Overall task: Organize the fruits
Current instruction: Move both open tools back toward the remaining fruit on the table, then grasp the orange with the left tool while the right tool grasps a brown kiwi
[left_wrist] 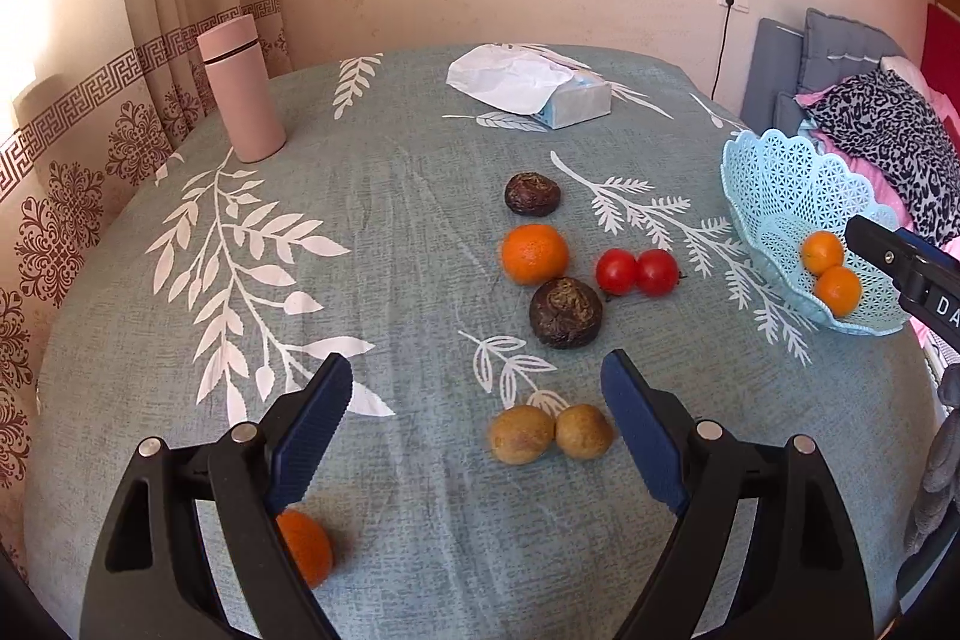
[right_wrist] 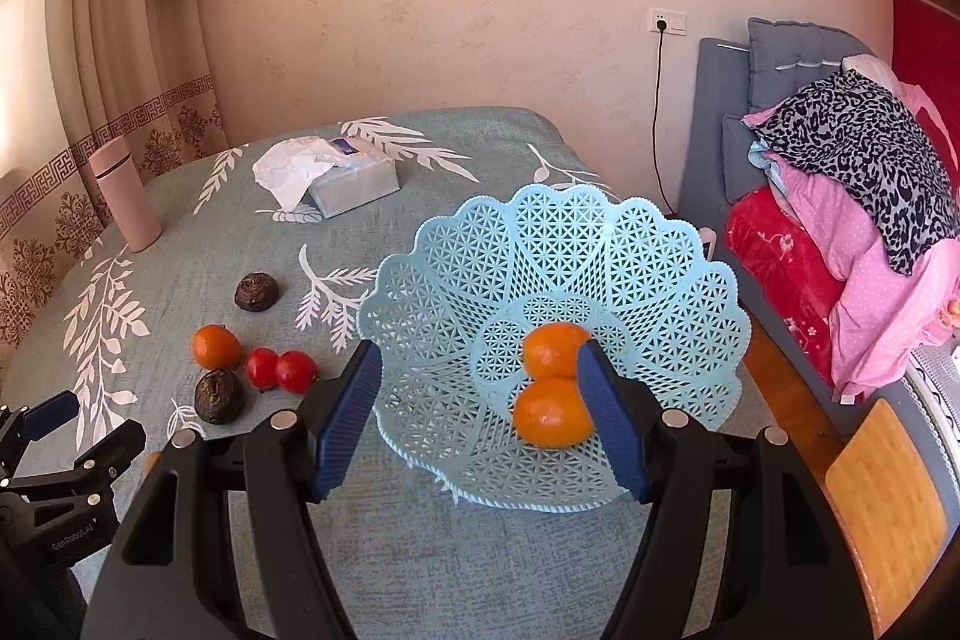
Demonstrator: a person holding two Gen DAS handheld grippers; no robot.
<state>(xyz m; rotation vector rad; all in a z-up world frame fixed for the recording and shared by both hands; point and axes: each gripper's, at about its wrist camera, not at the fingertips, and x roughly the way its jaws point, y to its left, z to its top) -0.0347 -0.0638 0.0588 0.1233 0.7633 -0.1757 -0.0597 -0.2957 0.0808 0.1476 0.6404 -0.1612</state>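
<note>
The light blue lattice basket point(right_wrist: 660, 280) stands at the table's right edge and holds two oranges point(right_wrist: 549, 409). My right gripper point(right_wrist: 480, 370) hovers open over its near rim, nothing between the pads. My left gripper point(left_wrist: 477, 376) is open above two brownish-green fruits point(left_wrist: 521, 433) lying side by side on the cloth. Beyond them lie a dark wrinkled fruit point(left_wrist: 564, 313), an orange point(left_wrist: 534, 253), two red tomatoes point(left_wrist: 636, 271) and a second dark fruit point(left_wrist: 532, 193). Another orange point(left_wrist: 306, 547) sits partly hidden behind the left finger. The basket point(left_wrist: 780, 196) shows at the right of the left wrist view.
A pink flask point(left_wrist: 240, 91) stands at the table's far left, and a tissue pack point(left_wrist: 534, 85) lies at the back. A patterned curtain hangs to the left. A bed with piled bedding point(right_wrist: 852, 196) and a wooden board point(right_wrist: 888, 508) lie to the right of the table.
</note>
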